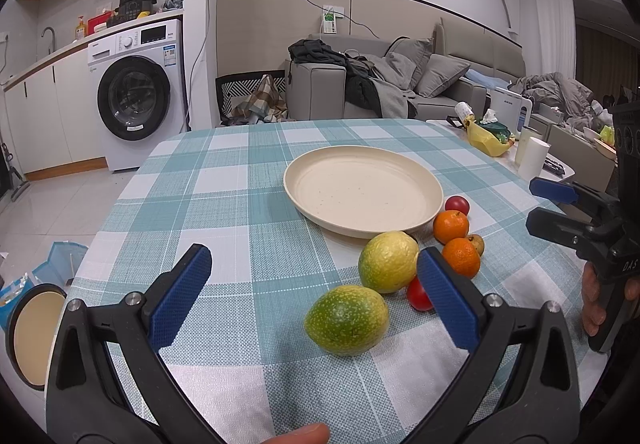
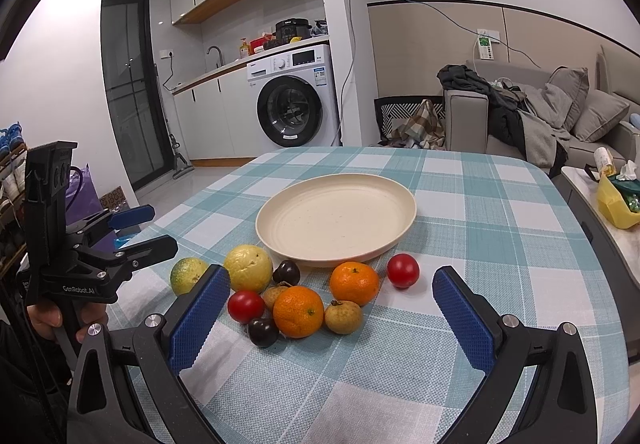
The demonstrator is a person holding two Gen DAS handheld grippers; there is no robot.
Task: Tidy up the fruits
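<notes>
A cream plate lies empty on the checked tablecloth. Loose fruit lies just in front of it: a green fruit, a yellow-green fruit, two oranges, two red tomatoes, dark plums and small brown fruits. My left gripper is open, low over the table, with the green fruit between its fingers. My right gripper is open and empty, with the fruit cluster between its fingers.
The table drops off at its left and far edges. A side table with a yellow bag and white cups stands to the right. A bin stands on the floor at the left. A sofa is behind.
</notes>
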